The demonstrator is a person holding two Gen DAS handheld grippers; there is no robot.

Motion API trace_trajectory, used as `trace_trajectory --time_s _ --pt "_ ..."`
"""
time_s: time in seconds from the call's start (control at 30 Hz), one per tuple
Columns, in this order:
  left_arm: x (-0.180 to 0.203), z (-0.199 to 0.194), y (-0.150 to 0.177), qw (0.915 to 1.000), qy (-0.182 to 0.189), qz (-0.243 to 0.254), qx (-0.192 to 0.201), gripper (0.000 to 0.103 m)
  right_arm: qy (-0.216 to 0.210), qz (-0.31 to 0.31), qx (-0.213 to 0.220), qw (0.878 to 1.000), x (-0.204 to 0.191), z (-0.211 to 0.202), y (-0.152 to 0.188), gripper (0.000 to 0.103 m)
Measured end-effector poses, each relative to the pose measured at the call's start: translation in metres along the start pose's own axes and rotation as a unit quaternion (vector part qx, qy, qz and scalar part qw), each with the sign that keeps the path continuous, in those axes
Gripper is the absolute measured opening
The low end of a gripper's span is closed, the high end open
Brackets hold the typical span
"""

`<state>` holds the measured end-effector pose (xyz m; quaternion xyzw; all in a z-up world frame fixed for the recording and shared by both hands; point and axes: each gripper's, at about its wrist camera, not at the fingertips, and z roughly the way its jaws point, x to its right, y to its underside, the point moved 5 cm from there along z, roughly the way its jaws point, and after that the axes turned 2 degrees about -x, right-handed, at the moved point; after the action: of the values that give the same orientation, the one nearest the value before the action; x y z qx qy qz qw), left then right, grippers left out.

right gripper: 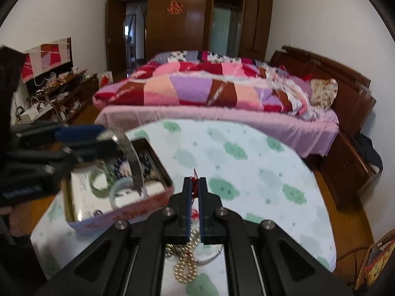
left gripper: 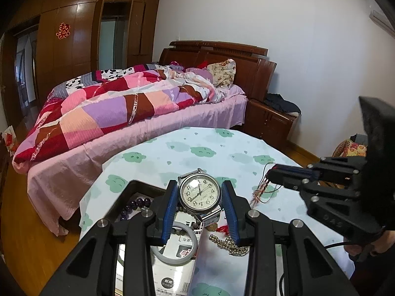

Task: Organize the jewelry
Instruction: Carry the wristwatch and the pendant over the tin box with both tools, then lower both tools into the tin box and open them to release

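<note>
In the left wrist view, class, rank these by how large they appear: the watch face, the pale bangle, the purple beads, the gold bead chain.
1. Watch face, though being nearest the camera enlarges it.
2. Pale bangle and gold bead chain: too similar to rank, and both are partly hidden.
3. Purple beads, smallest.
</note>
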<state>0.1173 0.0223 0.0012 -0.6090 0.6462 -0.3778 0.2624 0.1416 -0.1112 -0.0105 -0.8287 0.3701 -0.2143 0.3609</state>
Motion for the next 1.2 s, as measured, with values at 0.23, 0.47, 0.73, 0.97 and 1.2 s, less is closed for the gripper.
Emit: trace_trajectory --time_s 0.23,0.47,0.73,0.97,1.2 --pt "-0.016 -0.012 -0.007 0.9998 -0.009 -0.008 0.014 0.037 -0.014 -0.022 0.023 0.999 -0.023 -0.004 -0.022 0.006" --pt "-0.042 -0.021 -0.01 0.9991 -0.03 -0.02 0.02 0.037 -0.027 -0.043 0.04 0.998 -0.05 -0.006 -0.042 0.006" --pt "-0.064 -0.021 -0.007 0.9981 -0.046 -0.037 0.018 0.037 -0.041 -0.069 0.051 0.995 -0.078 -0.007 -0.053 0.006" --pt "-0.077 -0.015 0.007 0.9976 -0.052 -0.045 0.003 0.037 -0.051 -0.076 0.042 0.995 -0.093 0.002 -0.048 0.006" --pt "-0.093 0.008 0.026 0.996 -0.057 -0.065 -0.022 0.037 -0.054 -0.07 0.023 0.996 -0.097 0.024 -0.037 0.006"
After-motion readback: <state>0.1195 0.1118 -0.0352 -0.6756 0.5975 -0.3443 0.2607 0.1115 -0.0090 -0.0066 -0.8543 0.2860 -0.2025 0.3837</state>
